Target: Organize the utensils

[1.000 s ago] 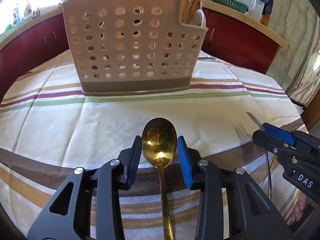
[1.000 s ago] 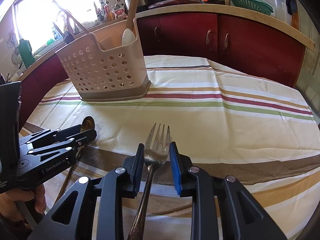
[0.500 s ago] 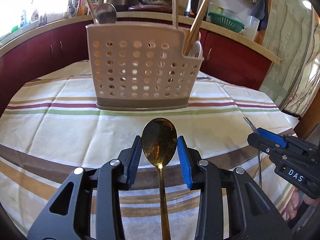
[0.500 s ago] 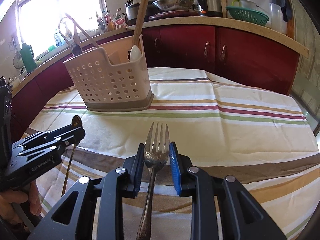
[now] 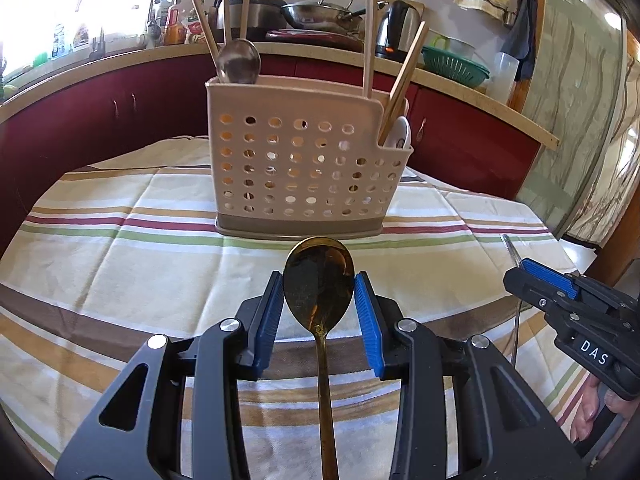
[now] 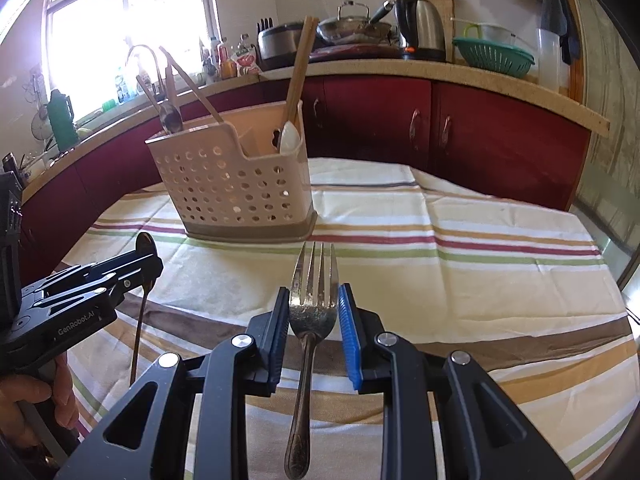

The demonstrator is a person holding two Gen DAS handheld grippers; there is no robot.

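Both grippers had risen since the earlier frames, so the perforated beige utensil caddy (image 5: 306, 168) sat lower and smaller in each view and more of the kitchen counter (image 5: 120, 58) behind it showed. At the bottom centre of the left wrist view, the left gripper (image 5: 319, 312) was clamped on a gold spoon (image 5: 319, 280), its blue pads (image 5: 269, 312) pressing the two edges of the bowl, which stood upright facing the camera while the handle ran down out of the frame. At the bottom centre of the right wrist view, the right gripper (image 6: 314, 318) was closed on a silver fork (image 6: 313, 300), its pads (image 6: 349, 320) squeezing the sides of the head just below the tines, which pointed up toward the caddy; the handle hung down between the black arms. Each gripper also showed in the other's view: the right one at the right edge of the left view with the fork's tines poking above it, the left one at the lower left of the right view with the spoon's handle hanging below it and a hand (image 6: 28, 404) around its grip. The caddy stood on a striped tablecloth (image 5: 120, 248) in the middle of both views, well apart from both utensils. Inside it, wooden chopsticks (image 5: 402, 80) and a white spoon (image 5: 400, 134) occupied the lower right compartment, and a steel spoon (image 5: 239, 62) with more chopsticks rose from the upper left part.
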